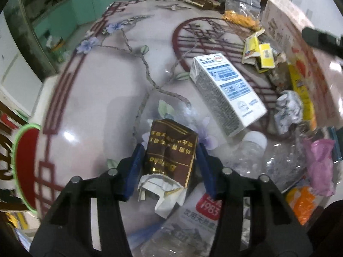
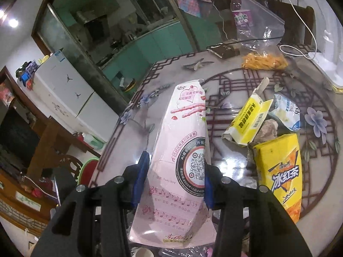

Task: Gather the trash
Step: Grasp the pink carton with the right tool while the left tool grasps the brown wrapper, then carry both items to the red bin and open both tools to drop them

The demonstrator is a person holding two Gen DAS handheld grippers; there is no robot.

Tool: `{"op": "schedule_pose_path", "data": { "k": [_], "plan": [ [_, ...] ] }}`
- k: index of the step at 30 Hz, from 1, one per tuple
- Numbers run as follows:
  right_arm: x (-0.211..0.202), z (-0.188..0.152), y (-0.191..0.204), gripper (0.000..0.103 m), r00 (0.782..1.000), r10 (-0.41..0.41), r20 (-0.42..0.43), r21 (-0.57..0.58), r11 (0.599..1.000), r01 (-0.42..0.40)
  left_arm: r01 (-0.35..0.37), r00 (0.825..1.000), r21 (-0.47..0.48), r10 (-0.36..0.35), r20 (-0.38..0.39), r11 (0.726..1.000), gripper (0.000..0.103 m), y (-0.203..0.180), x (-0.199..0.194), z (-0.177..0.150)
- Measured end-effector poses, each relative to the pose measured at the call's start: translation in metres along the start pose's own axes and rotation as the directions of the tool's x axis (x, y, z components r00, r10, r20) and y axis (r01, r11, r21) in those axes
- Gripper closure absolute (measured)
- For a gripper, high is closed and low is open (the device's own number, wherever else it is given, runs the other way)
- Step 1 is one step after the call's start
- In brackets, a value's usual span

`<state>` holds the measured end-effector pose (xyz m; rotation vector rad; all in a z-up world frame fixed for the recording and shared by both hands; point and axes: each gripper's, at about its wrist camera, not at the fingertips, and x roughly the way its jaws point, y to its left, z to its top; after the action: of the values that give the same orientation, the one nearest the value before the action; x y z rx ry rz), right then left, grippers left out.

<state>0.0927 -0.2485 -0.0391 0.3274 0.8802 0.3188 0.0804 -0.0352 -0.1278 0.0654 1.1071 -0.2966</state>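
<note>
Your left gripper [image 1: 170, 162] has its blue pads pressed against both sides of a crumpled brown cigarette pack with gold lettering [image 1: 171, 156], its torn white end toward the camera; it sits low over the table. Your right gripper [image 2: 172, 175] is clamped on a tall pink cardboard snack box printed with music notes and a QR code [image 2: 182, 160], held up above the table.

The surface is a glossy table top [image 1: 90, 98] patterned with dark red lattice, grey vines and pale purple flowers. Loose trash lies across it: a white and blue carton [image 1: 228, 94] on its side just beyond the brown pack, a clear plastic bottle with a white cap [image 1: 250, 150] beside it, a yellow iced-tea carton [image 2: 280, 171], a torn yellow and white paper box [image 2: 246, 122], a crumpled white and blue wrapper [image 2: 286, 111], and a clear plastic bag holding orange snack pieces [image 2: 263, 57] at the far edge. A red bin with a green rim [image 1: 25, 167] stands off the table's left side.

Beyond the table you see a white fridge [image 2: 64, 85], mint-green kitchen cabinets [image 2: 150, 42] behind a glass partition, and dark wooden furniture [image 2: 42, 145].
</note>
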Motion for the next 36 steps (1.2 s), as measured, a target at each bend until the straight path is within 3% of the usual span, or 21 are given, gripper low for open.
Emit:
{"op": "schedule_pose_path", "data": {
  "k": [4,11,15,18,20,27,30,36],
  "plan": [
    [0.000,-0.006,0.010,0.060,1.000,0.023,0.004,-0.029,0.999,-0.023,0.013,0.999,-0.016,-0.012,0.053,1.000,0.061,0.002,-0.014,0.002],
    [-0.015,-0.008,0.031,0.060,0.997,0.035,0.062,-0.077,0.997,-0.030,0.020,0.979,-0.064,-0.006,0.202,0.998,0.061,0.027,-0.065,0.006],
    [-0.023,-0.014,0.058,0.060,0.997,0.051,0.062,-0.120,0.992,-0.043,-0.042,0.961,-0.135,0.077,0.266,0.990,0.061,0.077,-0.099,0.004],
    [-0.026,-0.019,0.083,0.060,0.997,0.062,0.056,-0.162,0.986,-0.052,-0.140,0.944,-0.160,0.180,0.276,0.977,0.061,0.114,-0.117,0.001],
    [-0.024,-0.023,0.102,0.060,0.996,0.069,0.050,-0.189,0.980,-0.058,-0.221,0.923,-0.193,0.269,0.273,0.956,0.061,0.146,-0.128,-0.004],
    [0.018,-0.029,0.163,0.060,0.986,0.162,-0.038,-0.170,0.971,-0.167,-0.323,0.888,-0.349,0.409,0.209,0.880,0.060,0.236,-0.140,-0.036],
    [0.047,-0.033,0.199,0.060,0.971,0.220,-0.093,-0.161,0.959,-0.233,-0.311,0.896,-0.403,0.407,0.178,0.861,0.060,0.260,-0.139,-0.047],
    [0.103,-0.047,0.250,0.059,0.948,0.260,-0.183,-0.162,0.943,-0.290,-0.278,0.901,-0.475,0.398,0.173,0.835,0.060,0.283,-0.142,-0.053]
  ]
}}
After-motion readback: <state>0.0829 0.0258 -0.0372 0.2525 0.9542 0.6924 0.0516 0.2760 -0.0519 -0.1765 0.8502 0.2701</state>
